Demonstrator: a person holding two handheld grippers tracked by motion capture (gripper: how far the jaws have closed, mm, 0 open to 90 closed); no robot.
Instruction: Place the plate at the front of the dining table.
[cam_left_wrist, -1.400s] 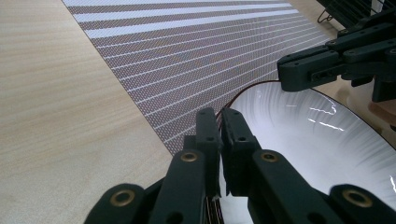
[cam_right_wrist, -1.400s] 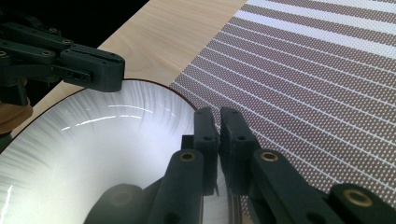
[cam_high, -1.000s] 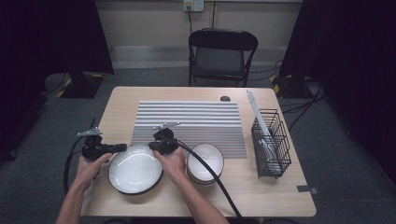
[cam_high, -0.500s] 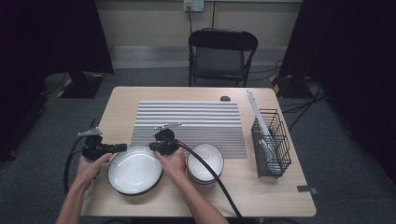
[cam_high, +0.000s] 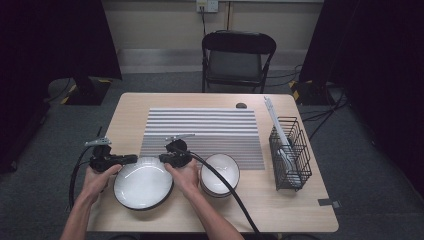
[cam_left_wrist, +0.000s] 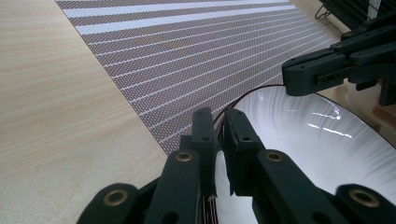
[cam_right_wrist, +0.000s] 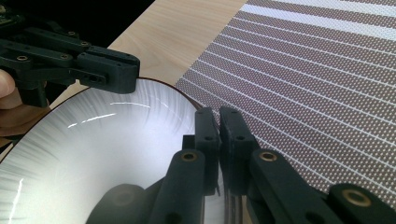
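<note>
— How are we holding it?
— Our left claw and right claw lie level, pointing inward, each clamped on the large bowl's rim between them.
— And the hands?
— Both low on the surface.

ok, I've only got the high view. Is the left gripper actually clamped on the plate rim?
Observer: Yes. In the left gripper view the left gripper is shut on the rim of the plate, one jaw inside, one outside.
Operator: And the right?
Observer: Same. The right gripper is shut on the rim, opposite the left one.
Operator: Anything in the plate?
Observer: Nothing. Close up, the white inside only shows fine grey streaks fanning out toward a dark rim.
</note>
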